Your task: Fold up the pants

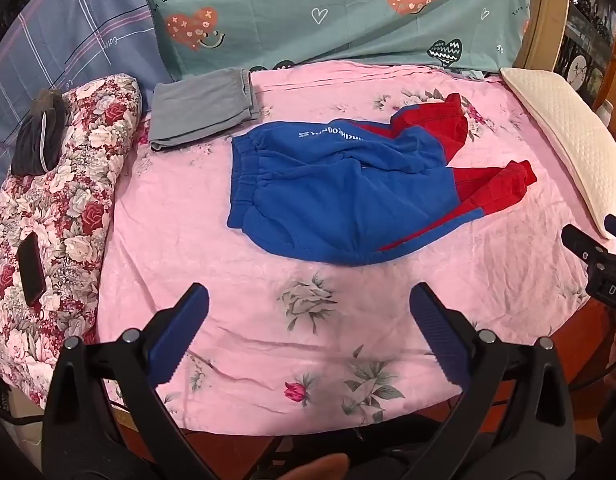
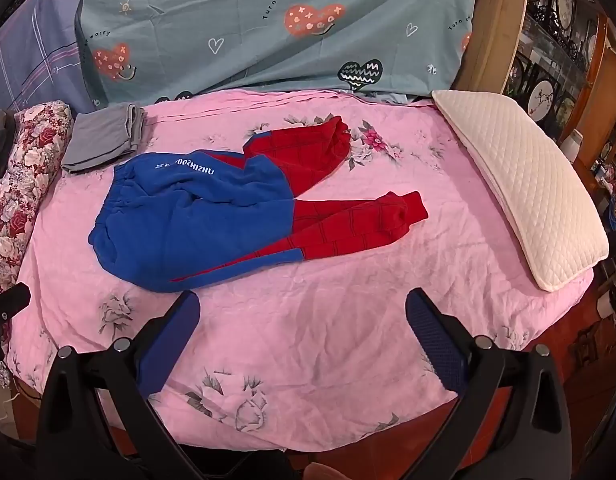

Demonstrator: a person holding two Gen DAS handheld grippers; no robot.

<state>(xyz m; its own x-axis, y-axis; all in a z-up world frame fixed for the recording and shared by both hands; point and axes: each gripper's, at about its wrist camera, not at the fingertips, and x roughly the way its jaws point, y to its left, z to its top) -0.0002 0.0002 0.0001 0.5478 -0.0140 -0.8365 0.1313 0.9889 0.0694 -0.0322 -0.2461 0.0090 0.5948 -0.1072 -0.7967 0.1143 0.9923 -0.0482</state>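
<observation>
Two grippers are hovering over the near edge of the bed, neither touching cloth; the left gripper is standing wide open and empty, and the right gripper is likewise spread wide and holding nothing. By my reading, folding is not yet begun; the blue and red pants are lying crumpled in the middle of the pink floral sheet, waistband toward the left, the two red legs splaying apart toward the right. Next, I judge, the legs are needing to be straightened and laid one over the other, each gripper taking an end. Grey folded pants are resting just beyond the waistband; a floral quilt is bunching at the left edge, carrying a dark phone; a white pillow is lying along the right; a teal printed sheet is hanging behind; shelves are showing at far right.
</observation>
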